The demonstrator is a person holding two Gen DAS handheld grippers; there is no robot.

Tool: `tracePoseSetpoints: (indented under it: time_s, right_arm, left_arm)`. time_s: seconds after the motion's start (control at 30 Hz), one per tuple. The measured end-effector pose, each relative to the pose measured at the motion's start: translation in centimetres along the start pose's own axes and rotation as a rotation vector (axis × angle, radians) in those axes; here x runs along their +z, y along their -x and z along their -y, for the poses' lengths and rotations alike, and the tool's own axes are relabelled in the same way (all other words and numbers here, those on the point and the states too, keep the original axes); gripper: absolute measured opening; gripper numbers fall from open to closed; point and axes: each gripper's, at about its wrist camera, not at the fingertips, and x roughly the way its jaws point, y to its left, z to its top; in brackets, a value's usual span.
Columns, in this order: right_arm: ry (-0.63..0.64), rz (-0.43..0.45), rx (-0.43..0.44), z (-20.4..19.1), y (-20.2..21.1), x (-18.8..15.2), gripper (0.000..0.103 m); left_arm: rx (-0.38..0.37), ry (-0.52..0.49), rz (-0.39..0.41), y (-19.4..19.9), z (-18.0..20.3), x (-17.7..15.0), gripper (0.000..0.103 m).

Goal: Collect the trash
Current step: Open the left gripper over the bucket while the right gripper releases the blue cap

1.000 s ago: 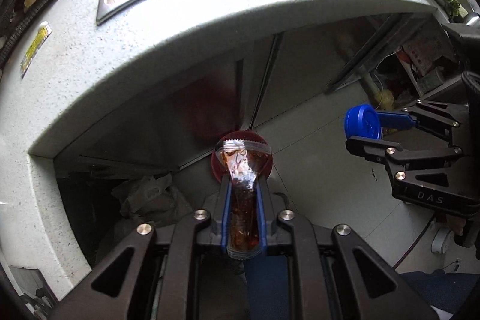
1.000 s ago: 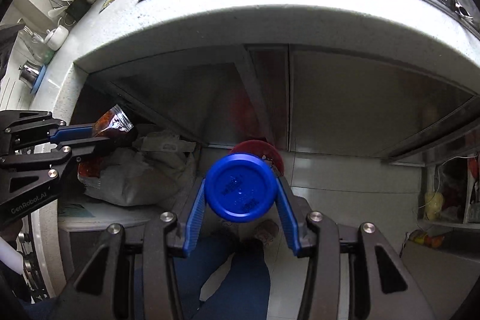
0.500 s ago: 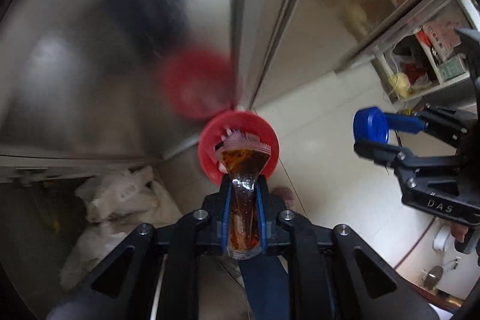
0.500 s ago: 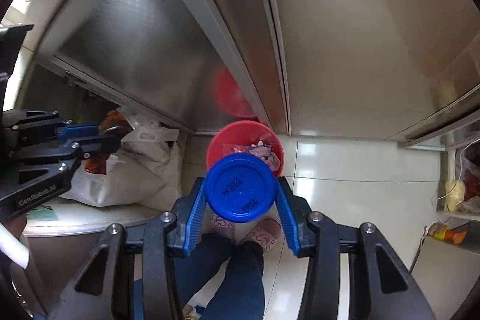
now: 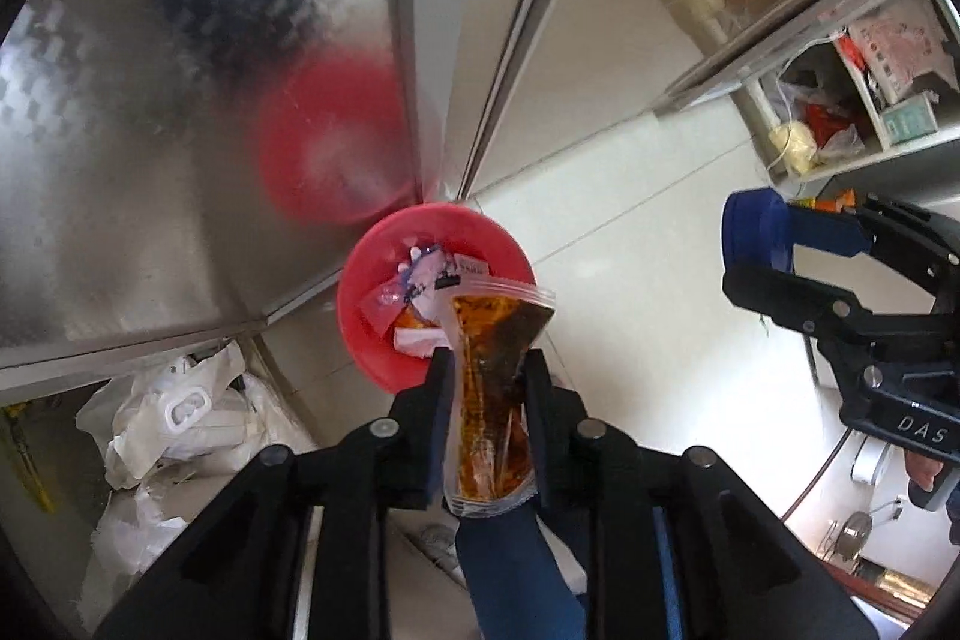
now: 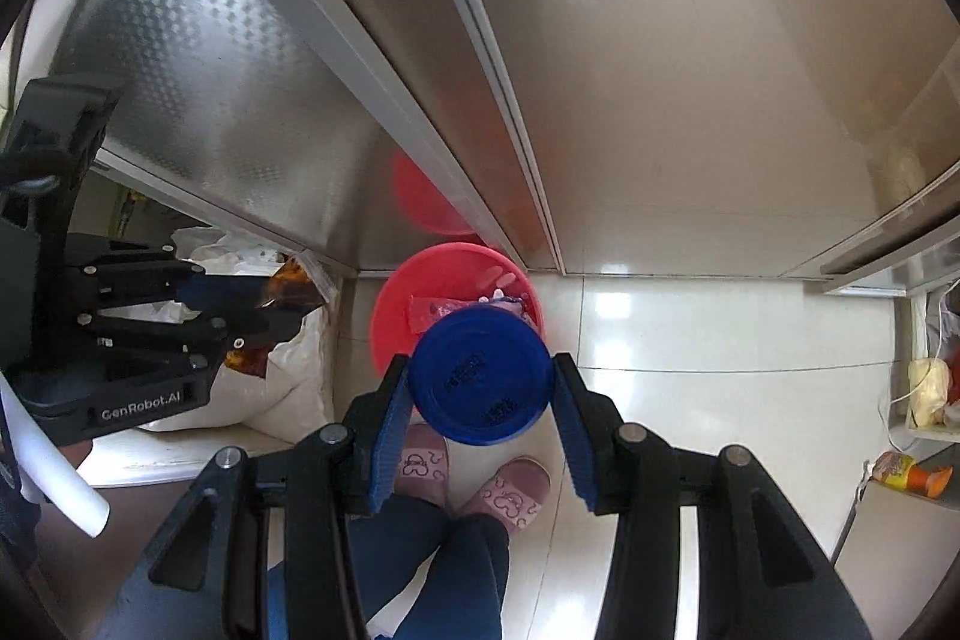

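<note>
Trash held over the red bin [image 5: 384, 340]

The sauce pouch [image 5: 492, 388] lies between the opening jaws of the left hand-held gripper [image 5: 489, 376], above the bin for dropping; a blue lid [image 6: 480, 381] is pinched by the right hand-held gripper [image 6: 480, 400].

A pale tiled floor [image 6: 690, 328] carries a red bin [image 6: 390, 322] just ahead of the grippers, white bags [image 5: 180, 418] left, apparently on a lower ledge.

Black tool [image 6: 480, 400], blue-padded fingers [image 6: 384, 436]
</note>
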Motion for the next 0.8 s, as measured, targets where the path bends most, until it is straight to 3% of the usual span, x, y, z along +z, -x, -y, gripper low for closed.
tracePoseSetpoints:
  time_s: [0.27,0.33,0.4,0.57,0.67,0.8]
  right_arm:
    - [-0.006,-0.010,0.014,-0.2,-0.3,0.2,0.043]
    - [0.004,-0.010,0.008,-0.4,-0.4,0.4,0.043]
    - [0.007,-0.008,0.012,-0.3,-0.3,0.4,0.043]
    - [0.017,-0.022,0.014,-0.5,-0.5,0.5,0.043]
    - [0.029,-0.031,0.024,-1.0,-0.5,0.5,0.043]
    - [0.055,-0.048,0.033,-1.9,-0.9,0.5,0.043]
  left_arm:
    - [-0.060,0.018,0.008,-0.6,-1.0,0.3,0.029]
    - [-0.090,0.029,0.017,-0.5,-1.3,0.3,0.039]
    - [-0.076,0.019,0.029,-0.4,-1.4,0.1,0.056]
    - [-0.073,0.042,0.043,0.0,-1.8,-0.8,0.068]
    - [-0.050,0.048,0.058,0.3,-2.2,-1.4,0.083]
    - [-0.028,0.064,0.058,0.4,-3.1,-2.2,0.084]
